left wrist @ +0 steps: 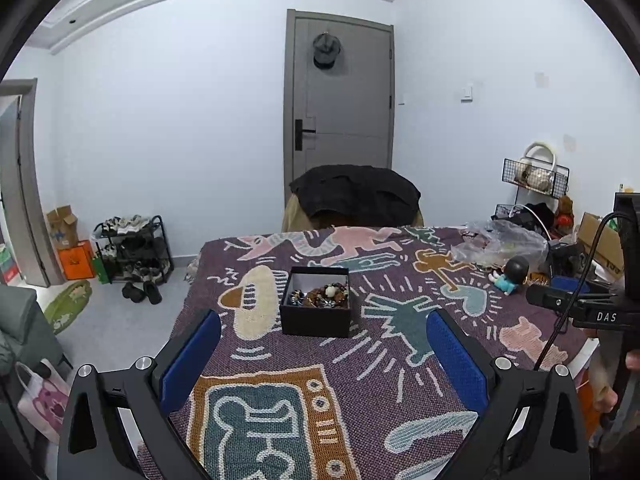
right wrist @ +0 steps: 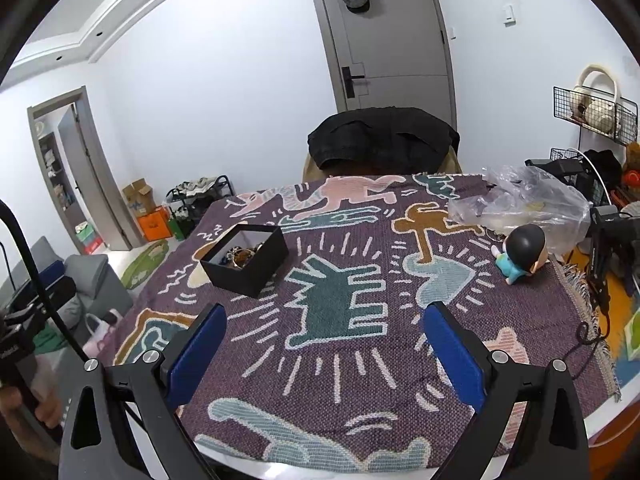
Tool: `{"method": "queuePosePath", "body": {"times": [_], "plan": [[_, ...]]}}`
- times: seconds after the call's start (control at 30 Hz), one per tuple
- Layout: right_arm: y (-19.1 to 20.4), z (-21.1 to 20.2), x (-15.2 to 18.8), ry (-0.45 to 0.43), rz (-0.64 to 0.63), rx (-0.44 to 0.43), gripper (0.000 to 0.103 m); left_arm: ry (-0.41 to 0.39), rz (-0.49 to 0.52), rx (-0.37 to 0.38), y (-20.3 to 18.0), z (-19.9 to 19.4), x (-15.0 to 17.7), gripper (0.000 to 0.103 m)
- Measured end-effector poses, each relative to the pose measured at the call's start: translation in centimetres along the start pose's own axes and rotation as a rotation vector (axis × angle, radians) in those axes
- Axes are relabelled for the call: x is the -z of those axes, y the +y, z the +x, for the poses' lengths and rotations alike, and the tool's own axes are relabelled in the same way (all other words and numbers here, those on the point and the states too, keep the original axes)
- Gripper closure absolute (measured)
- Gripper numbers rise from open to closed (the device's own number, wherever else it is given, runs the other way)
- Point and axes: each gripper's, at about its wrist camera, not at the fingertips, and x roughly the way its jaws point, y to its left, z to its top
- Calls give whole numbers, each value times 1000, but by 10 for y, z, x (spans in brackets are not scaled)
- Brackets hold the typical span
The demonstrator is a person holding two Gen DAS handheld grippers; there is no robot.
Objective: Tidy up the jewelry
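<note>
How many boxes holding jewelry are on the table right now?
1. The open black box sits mid-table on the patterned cloth, bracelets piled inside. The plastic bag far right may hide more.

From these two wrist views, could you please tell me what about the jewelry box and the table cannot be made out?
- Jewelry in the black box: too small in the left wrist view to count or name pieces; in the right wrist view the box wall hides most.
- Contents of the plastic bag: blurred by crumpled film in both views.
- Table under the patterned cloth: covered; its near edge is cut off by the left gripper and right gripper.
</note>
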Motion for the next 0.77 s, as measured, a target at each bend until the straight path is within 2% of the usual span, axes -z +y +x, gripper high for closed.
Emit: {"method": "queuePosePath", "body": {"times": [0.77], "plan": [[0,5,3,8,22,3,4,-1,-22,41,2,-1,1,0]]}}
